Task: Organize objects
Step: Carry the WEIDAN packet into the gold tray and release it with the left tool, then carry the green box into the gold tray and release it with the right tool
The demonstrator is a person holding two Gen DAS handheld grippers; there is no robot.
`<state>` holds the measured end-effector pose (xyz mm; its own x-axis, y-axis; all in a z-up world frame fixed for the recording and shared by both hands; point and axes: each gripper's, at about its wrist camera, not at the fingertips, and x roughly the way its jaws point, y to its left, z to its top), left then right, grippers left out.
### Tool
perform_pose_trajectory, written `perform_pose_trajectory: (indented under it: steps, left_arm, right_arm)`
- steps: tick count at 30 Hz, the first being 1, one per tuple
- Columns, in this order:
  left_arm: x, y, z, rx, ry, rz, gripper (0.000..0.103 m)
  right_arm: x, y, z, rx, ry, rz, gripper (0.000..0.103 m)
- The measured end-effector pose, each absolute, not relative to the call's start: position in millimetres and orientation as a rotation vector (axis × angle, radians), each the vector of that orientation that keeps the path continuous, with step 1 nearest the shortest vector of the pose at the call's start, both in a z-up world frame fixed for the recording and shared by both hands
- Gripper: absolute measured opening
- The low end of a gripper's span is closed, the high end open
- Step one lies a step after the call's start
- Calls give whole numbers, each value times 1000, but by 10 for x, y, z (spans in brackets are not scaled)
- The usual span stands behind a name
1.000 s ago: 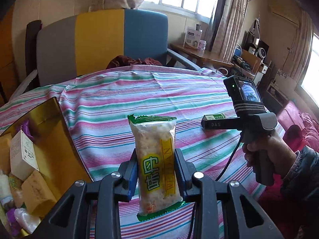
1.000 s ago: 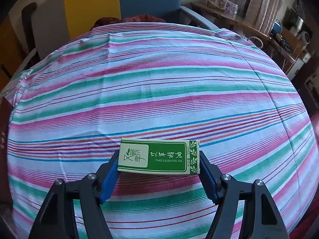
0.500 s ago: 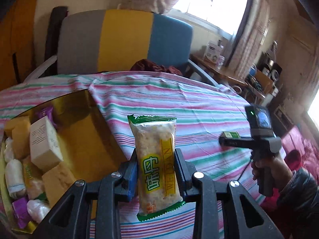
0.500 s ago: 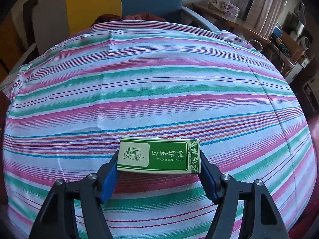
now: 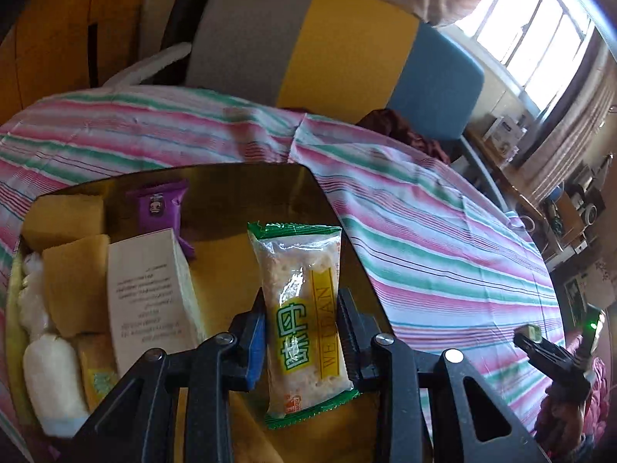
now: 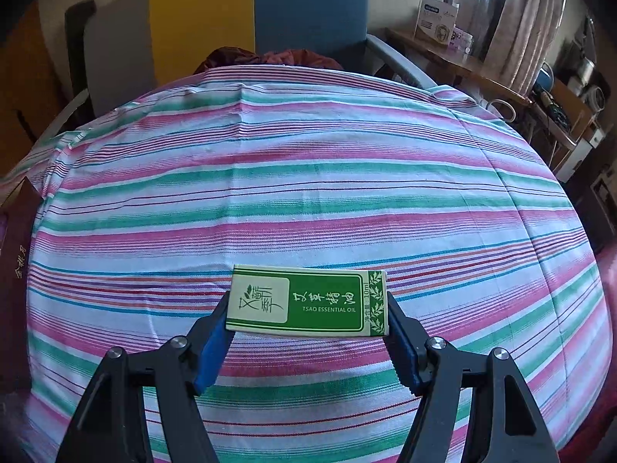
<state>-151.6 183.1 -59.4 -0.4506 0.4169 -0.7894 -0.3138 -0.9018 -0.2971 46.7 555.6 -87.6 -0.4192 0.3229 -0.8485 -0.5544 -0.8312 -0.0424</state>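
My left gripper (image 5: 302, 341) is shut on a clear snack packet with green ends and a yellow label (image 5: 304, 320), held upright over the gold-lined box (image 5: 297, 189). The box holds a white carton (image 5: 148, 293), a purple packet (image 5: 158, 208), yellow sponges (image 5: 73, 281) and white rolls (image 5: 52, 382). My right gripper (image 6: 308, 333) is shut on a green essential-oil box (image 6: 308, 301), held lengthwise above the striped tablecloth (image 6: 293, 177). The right gripper (image 5: 540, 347) also shows at the far right of the left wrist view, in a hand.
A chair with grey, yellow and blue back panels (image 5: 339, 46) stands behind the round table. A dark red box edge (image 6: 15, 270) sits at the left of the right wrist view. A cluttered side table (image 6: 462, 58) and curtains stand at the back right.
My left gripper has swung left with the snack packet, from over the striped cloth to over the gold box, and has rolled. The right gripper and its green box stayed nearly still.
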Motion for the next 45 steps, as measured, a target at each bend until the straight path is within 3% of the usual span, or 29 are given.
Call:
perform_pose_trajectory:
  steps: [8,13,30,45]
  left_arm:
    - [-1951,1961,-833,-1422,-51,2416,35]
    - [-1939,1857,-765,-1419,-96,2437,38]
    - [-813,1220,-272,-1132,99,2596,38]
    - [-528,851,-264,-1115,41,2617,38]
  right_arm:
    - [451,5551,-842,-1259,343,2274,72]
    - [447,5555,-842,-1258,345,2276,72]
    - [379,5214,-869,-1295,282,2387,72]
    - [-98,3519,-336,-1309,168,2826,72]
